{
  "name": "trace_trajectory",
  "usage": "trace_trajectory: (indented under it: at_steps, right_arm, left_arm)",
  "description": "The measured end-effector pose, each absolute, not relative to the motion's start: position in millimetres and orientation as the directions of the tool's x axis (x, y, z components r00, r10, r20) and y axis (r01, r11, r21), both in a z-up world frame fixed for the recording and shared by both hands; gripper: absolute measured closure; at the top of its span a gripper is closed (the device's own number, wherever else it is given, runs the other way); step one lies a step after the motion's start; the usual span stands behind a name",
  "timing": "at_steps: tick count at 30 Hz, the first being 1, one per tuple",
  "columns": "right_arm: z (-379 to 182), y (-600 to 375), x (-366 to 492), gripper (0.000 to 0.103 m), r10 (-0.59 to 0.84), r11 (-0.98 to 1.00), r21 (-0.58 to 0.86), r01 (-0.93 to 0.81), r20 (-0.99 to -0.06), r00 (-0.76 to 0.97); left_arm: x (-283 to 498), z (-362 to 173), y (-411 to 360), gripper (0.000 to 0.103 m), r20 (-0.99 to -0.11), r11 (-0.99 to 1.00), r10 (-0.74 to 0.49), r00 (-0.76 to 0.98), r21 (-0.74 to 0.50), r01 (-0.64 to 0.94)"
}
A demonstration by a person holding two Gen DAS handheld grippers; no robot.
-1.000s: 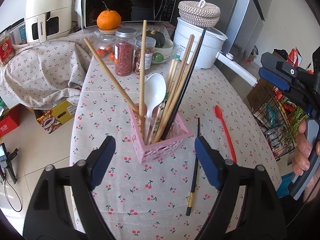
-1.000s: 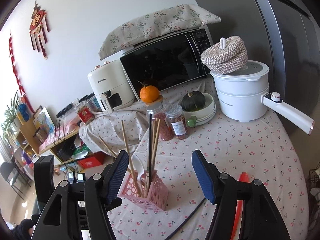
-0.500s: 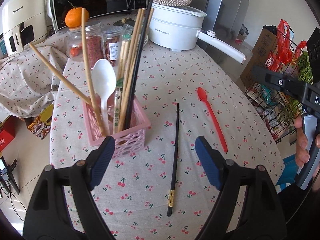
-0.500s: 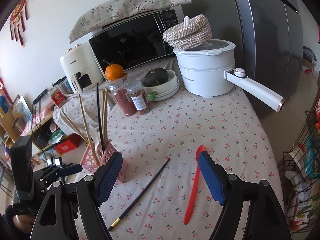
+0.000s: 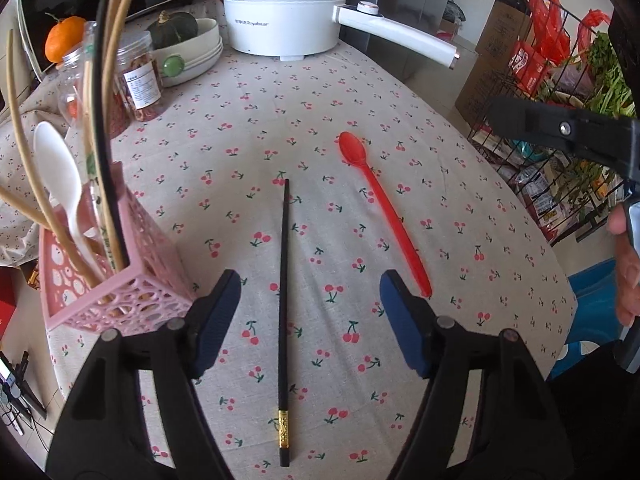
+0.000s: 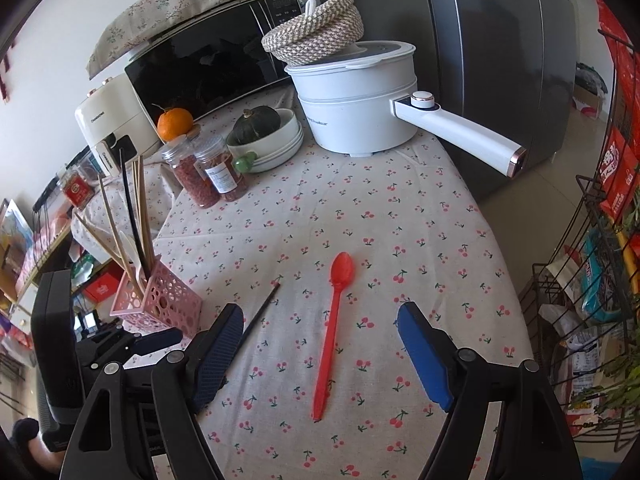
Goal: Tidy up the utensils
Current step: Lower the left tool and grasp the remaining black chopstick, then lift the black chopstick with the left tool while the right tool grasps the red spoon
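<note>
Since a second ago both grippers have swung away from the pink basket [image 5: 120,280] and dropped toward the two utensils lying loose on the cloth [image 5: 312,128]: the left gripper [image 5: 310,322] now straddles the black chopstick [image 5: 284,308], where before it framed the basket, and the right gripper [image 6: 320,354] now frames the red spoon [image 6: 332,328]. The left jaws are closing, with the chopstick lying on the cloth between the blue pads and neither pad touching it. The right jaws stand wide with the spoon's handle between them, also untouched, so it grips nothing. The chopstick is slim, glossy black, with a gold band near its near end; it lies just right of the basket, pointing away toward the white pot [image 5: 284,8]. The spoon is translucent red, long-handled with a small oval bowl at the far end; it lies farther right of the basket, beyond the chopstick and apart from it, slanting so that its bowl is nearer the pot. The basket is a square pink lattice box, standing upright and holding tan chopsticks, one black one and a white spoon [image 5: 60,168], all leaning outward
</note>
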State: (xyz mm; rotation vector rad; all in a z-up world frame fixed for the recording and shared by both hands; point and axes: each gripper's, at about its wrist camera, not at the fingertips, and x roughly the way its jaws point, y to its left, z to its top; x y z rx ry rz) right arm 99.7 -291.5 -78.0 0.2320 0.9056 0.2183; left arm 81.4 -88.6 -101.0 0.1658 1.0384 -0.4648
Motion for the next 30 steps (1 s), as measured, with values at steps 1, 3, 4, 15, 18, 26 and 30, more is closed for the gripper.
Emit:
trace_trajectory:
  at_steps: [1, 3, 4, 15, 18, 26, 30]
  right_arm:
    - [-80, -293, 101, 0.022, 0.281, 0.954, 0.290, -0.082, -0.755, 0.593]
    - [-83, -294, 102, 0.022, 0.279, 0.953, 0.293, -0.072, -0.764, 0.582]
    - [-84, -295, 103, 0.022, 0.278, 0.953, 0.294, -0.068, -0.768, 0.577]
    - [-93, -298, 108, 0.022, 0.266, 0.957, 0.284, -0.054, -0.792, 0.550]
    - [-95, -300, 110, 0.022, 0.263, 0.958, 0.285, -0.045, -0.798, 0.543]
    - [-104, -301, 111, 0.022, 0.238, 0.964, 0.266, -0.023, -0.817, 0.525]
    - [-109, -304, 113, 0.022, 0.224, 0.965, 0.261, -0.002, -0.826, 0.517]
  left_arm:
    - [84, -106, -92, 0.044, -0.865, 0.890, -0.287, 0.412, -0.082, 0.448]
    - [90, -116, -97, 0.051, -0.876, 0.889, -0.274, 0.397, -0.074, 0.451]
    - [93, -121, -99, 0.054, -0.881, 0.889, -0.264, 0.393, -0.065, 0.453]
    - [113, -150, -104, 0.072, -0.915, 0.903, -0.208, 0.345, -0.044, 0.428]
    - [116, -150, -104, 0.074, -0.922, 0.902, -0.200, 0.331, -0.041, 0.431]
    - [117, -145, -101, 0.097, -0.921, 0.905, -0.210, 0.329, -0.055, 0.423]
    - [108, -122, -100, 0.097, -0.892, 0.896, -0.266, 0.366, -0.089, 0.434]
